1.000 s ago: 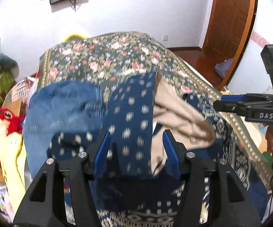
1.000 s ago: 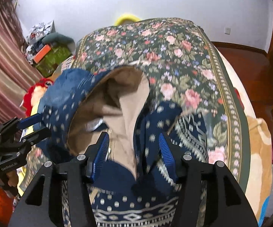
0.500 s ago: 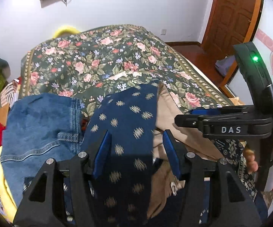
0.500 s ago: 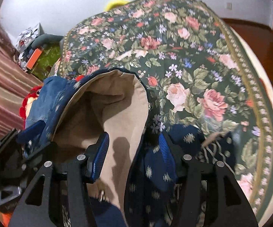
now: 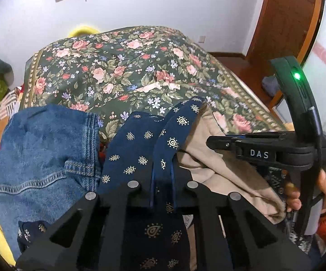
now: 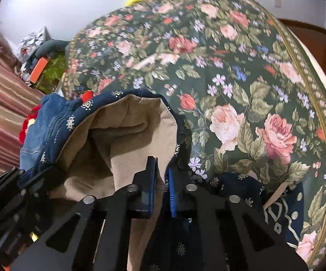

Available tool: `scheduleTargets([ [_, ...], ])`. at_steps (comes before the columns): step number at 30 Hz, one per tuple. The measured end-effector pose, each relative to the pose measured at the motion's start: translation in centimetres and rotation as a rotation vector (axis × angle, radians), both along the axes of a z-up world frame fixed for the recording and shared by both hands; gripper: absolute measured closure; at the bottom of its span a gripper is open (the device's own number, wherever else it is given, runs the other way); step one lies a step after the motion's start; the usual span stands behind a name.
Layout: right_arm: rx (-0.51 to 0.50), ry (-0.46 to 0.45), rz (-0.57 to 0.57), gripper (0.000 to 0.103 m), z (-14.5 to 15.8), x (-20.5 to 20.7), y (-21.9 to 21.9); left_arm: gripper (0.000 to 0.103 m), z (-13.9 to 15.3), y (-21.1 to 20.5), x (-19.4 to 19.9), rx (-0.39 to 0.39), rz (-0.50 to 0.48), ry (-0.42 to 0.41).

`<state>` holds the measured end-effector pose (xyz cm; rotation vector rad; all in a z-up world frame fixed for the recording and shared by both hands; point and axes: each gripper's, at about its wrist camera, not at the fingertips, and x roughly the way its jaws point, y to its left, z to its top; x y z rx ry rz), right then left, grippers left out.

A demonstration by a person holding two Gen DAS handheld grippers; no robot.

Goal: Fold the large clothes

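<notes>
Both tongs just closed: left tongs (image 5: 162, 181) and right tongs (image 6: 161, 188) now pinching the navy patterned garment (image 5: 138, 149) at lower centre, on the floral bed (image 5: 122, 67). Ready for lifting, folding.

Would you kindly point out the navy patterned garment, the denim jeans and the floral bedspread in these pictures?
navy patterned garment (image 5: 129, 155), left wrist view, on its outer printed face.
denim jeans (image 5: 43, 158), left wrist view, on the fabric above the stitched seam.
floral bedspread (image 6: 242, 72), right wrist view, on its bare middle.
</notes>
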<state>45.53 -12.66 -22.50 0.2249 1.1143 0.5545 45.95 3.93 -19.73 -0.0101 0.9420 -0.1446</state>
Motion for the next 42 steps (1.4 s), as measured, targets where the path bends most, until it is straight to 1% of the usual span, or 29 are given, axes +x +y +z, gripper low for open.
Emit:
scheduleTargets([
  [2,0.023,-0.027,0.014,0.097,1.3,-0.7,-0.2,0.094,1.1,0.4,-0.8,-0.013,0.003,-0.023],
  [6,0.059,-0.099,0.053,0.098,5.1,-3.0,-0.4,0.094,3.5,0.3,-2.5,-0.009,-0.006,-0.063],
  [9,0.098,-0.134,0.089,0.098,7.4,-5.1,-0.5,0.095,5.2,0.1,-4.5,-0.015,-0.023,-0.091],
  [11,0.105,-0.152,0.105,0.098,8.5,-6.5,-0.5,0.095,6.2,-0.1,-6.1,-0.02,-0.036,-0.11],
  [15,0.102,-0.168,0.137,0.098,9.5,-9.1,-0.4,0.096,7.2,-0.5,-9.3,-0.053,-0.058,-0.121],
  [19,0.057,-0.189,0.144,0.098,9.9,-12.1,-1.3,0.096,7.4,-1.2,-12.7,-0.042,-0.093,-0.121],
  [22,0.018,-0.193,0.152,0.098,9.9,-14.0,-1.9,0.096,6.7,-1.8,-15.2,-0.026,-0.126,-0.113],
  [26,-0.032,-0.196,0.15,0.098,9.4,-16.1,-2.9,0.096,5.2,-2.4,-18.3,0.003,-0.157,-0.098],
  [28,-0.027,-0.188,0.143,0.098,9.3,-16.8,-3.4,0.096,4.1,-2.7,-19.7,0.025,-0.158,-0.092],
  [31,-0.018,-0.182,0.123,0.098,9.3,-17.5,-3.9,0.096,2.3,-2.7,-21.4,0.033,-0.154,-0.055],
  [34,-0.01,-0.144,0.11,0.096,8.9,-17.5,-3.9,0.096,0.6,-2.6,-22.9,0.06,-0.144,-0.03],
  [35,-0.002,-0.119,0.103,0.09,8.5,-17.4,-3.9,0.096,0.1,-2.4,-23.3,0.066,-0.14,-0.021],
  [36,0.008,-0.091,0.097,0.08,7.9,-17.3,-3.8,0.096,-0.5,-2.2,-23.7,0.068,-0.133,-0.009],
  [37,0.015,-0.069,0.09,0.074,7.5,-17.2,-3.8,0.096,-1.1,-2.0,-23.9,0.068,-0.128,0.0],
  [38,0.021,-0.043,0.076,0.064,6.9,-17.0,-3.6,0.096,-1.7,-1.7,-24.3,0.067,-0.121,0.008],
  [39,0.032,-0.027,0.068,0.061,6.5,-17.0,-3.4,0.096,-2.1,-1.4,-24.5,0.063,-0.116,0.015],
  [42,0.059,0.01,0.052,0.061,5.2,-16.4,-2.6,0.096,-3.4,-0.8,-25.1,0.042,-0.109,0.041],
])
